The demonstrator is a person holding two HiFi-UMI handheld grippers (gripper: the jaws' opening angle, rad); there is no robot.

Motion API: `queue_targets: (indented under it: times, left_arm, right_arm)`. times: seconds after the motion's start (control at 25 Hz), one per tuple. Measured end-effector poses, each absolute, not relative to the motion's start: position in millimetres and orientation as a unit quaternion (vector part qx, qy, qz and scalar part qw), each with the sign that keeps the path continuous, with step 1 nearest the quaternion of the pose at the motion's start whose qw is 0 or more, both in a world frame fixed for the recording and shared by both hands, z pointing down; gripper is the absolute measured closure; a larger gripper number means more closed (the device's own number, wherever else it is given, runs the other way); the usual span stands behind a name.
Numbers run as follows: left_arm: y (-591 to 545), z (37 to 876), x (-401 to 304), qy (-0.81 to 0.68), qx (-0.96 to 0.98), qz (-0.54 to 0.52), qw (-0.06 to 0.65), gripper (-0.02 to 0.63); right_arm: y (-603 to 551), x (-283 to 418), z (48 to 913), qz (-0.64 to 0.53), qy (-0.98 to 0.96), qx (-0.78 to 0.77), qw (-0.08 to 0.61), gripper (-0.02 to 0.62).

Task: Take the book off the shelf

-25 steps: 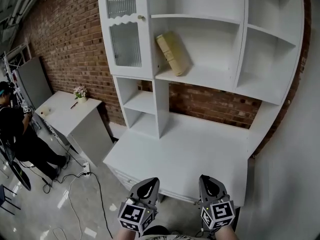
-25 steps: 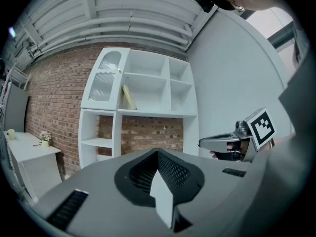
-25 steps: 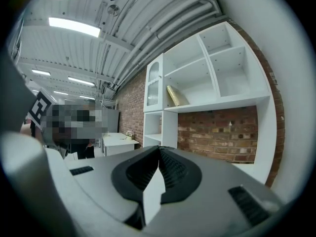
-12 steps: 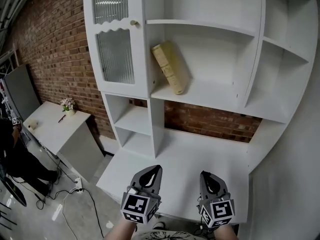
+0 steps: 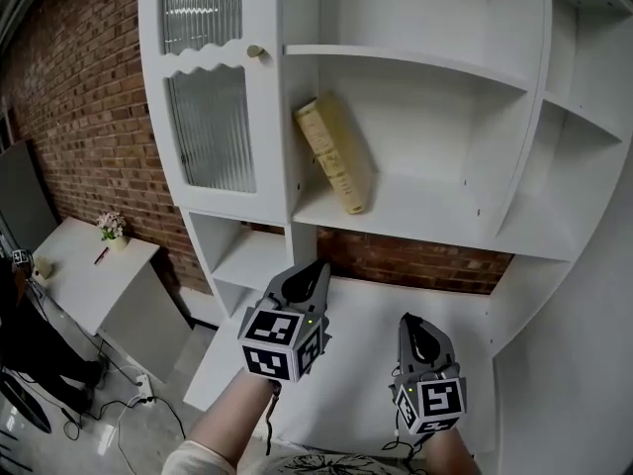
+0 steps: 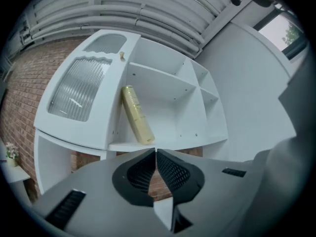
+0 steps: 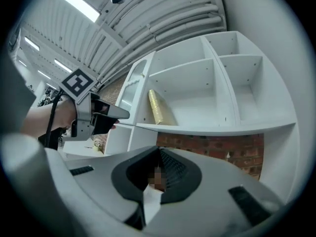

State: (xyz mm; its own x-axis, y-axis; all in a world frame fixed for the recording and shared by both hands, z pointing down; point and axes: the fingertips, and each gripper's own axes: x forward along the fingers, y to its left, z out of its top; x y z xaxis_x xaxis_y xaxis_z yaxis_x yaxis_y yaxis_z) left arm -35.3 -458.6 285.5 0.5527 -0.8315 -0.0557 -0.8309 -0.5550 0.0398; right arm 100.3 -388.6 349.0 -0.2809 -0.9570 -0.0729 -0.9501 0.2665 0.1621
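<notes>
A tan book (image 5: 334, 156) leans tilted against the left wall of the middle compartment of the white shelf unit (image 5: 425, 221). My left gripper (image 5: 316, 265) is raised below and a little in front of that compartment, shut and empty, apart from the book. In the left gripper view the book (image 6: 137, 113) stands just above the closed fingertips (image 6: 155, 151). My right gripper (image 5: 415, 327) hangs lower over the desk top, shut with nothing in it. The right gripper view shows the book (image 7: 159, 107) and the left gripper (image 7: 106, 116) at left.
A ribbed-glass cabinet door (image 5: 208, 117) with a knob stands left of the book. The white desk top (image 5: 366, 364) lies under the shelves. A small side table with a flower pot (image 5: 109, 228) and floor cables (image 5: 148, 404) are at left, beside a brick wall (image 5: 79, 117).
My left gripper has risen from the desk's front edge up toward the book's shelf. The shelf unit looms larger and closer. The right gripper stays low.
</notes>
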Motion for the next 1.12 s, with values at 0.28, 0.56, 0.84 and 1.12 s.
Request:
queue_targets:
  times: [0.28, 0.56, 0.84, 1.12]
  left_arm:
    - [-524, 235, -9, -0.458, 0.888, -0.048, 0.015, 0.395]
    - [-580, 210, -8, -0.478, 0.876, -0.053, 0.045, 0.211]
    - [-626, 198, -1, -0.477, 0.871, -0.057, 0.101, 0.162]
    - [-655, 193, 3, -0.488, 0.864, -0.048, 0.112, 0.185]
  right_arm:
    - [-412, 96, 342, -0.103, -0.786, 0.609, 0.025, 0.588]
    - [-425, 97, 354, -0.09, -0.78, 0.618, 0.036, 0.588]
    - [-434, 97, 377, -0.064, -0.778, 0.623, 0.046, 0.588]
    - [-440, 104, 391, -0.047, -0.772, 0.63, 0.065, 0.588]
